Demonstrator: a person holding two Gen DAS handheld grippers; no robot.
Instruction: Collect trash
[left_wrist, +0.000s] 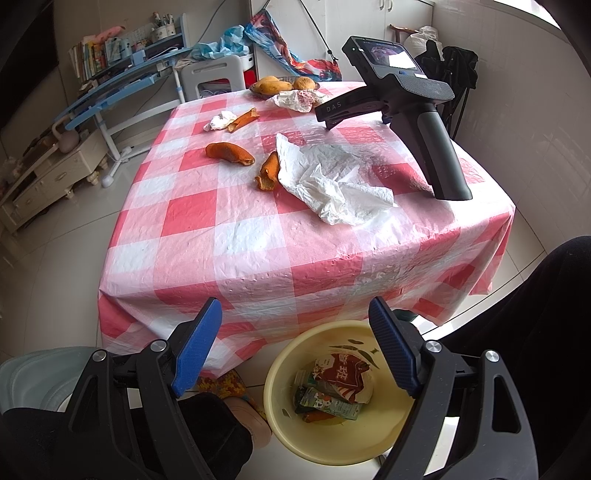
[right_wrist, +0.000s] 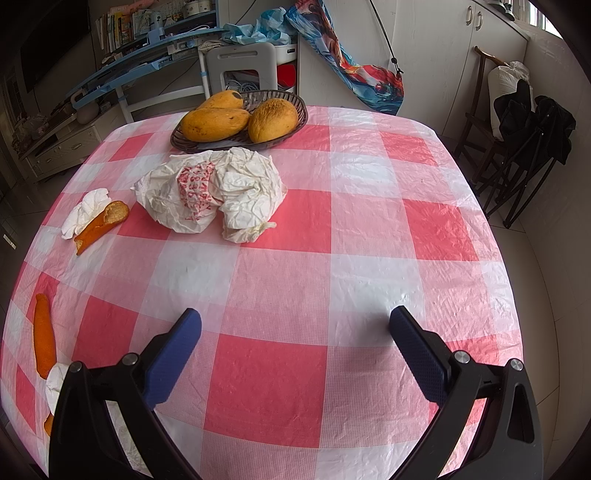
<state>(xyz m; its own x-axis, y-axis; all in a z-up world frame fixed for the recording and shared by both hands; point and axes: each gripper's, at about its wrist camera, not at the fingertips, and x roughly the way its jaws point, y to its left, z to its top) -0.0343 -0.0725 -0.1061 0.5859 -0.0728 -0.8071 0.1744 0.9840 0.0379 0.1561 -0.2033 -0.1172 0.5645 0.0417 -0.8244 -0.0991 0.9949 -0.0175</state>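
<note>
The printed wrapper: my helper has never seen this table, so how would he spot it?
On the checked table, look just in front of the fruit basket. The printed wrapper is crumpled white paper, the only piece with red lettering.

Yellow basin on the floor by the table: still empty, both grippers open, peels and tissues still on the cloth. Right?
Not quite. The yellow basin is not empty: the left wrist view shows snack wrappers and a peel in it. The rest holds: left gripper and right gripper open, orange peels and tissues still on the checked cloth.
</note>
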